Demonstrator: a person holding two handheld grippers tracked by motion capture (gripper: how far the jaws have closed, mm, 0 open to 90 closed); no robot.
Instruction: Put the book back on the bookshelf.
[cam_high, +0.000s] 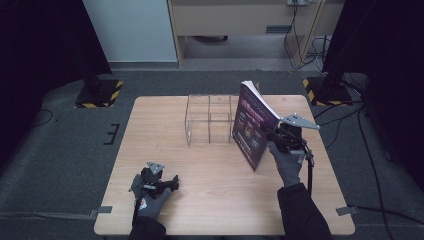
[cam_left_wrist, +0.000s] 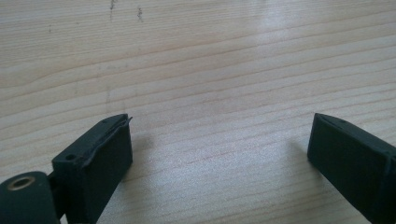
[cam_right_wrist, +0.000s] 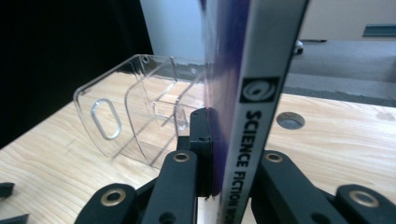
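Note:
A purple book (cam_high: 252, 121) is held up off the table, tilted, by my right gripper (cam_high: 274, 134), which is shut on its spine edge. In the right gripper view the white spine (cam_right_wrist: 254, 116) reads "SCIENCE FICTION" and stands between the two black jaws. A clear plastic rack with dividers (cam_high: 210, 119) stands on the table just left of the book; it appears as the clear rack (cam_right_wrist: 135, 116) in the right gripper view. My left gripper (cam_high: 172, 181) rests low on the wooden table near the front left, open, with bare wood between its fingers (cam_left_wrist: 100, 154).
The wooden table (cam_high: 200, 165) has a round hole (cam_right_wrist: 290, 120) near the book. Black stands with yellow-striped bases (cam_high: 100, 92) flank the table's far corners. Cables (cam_high: 350, 125) trail on the grey floor at the right.

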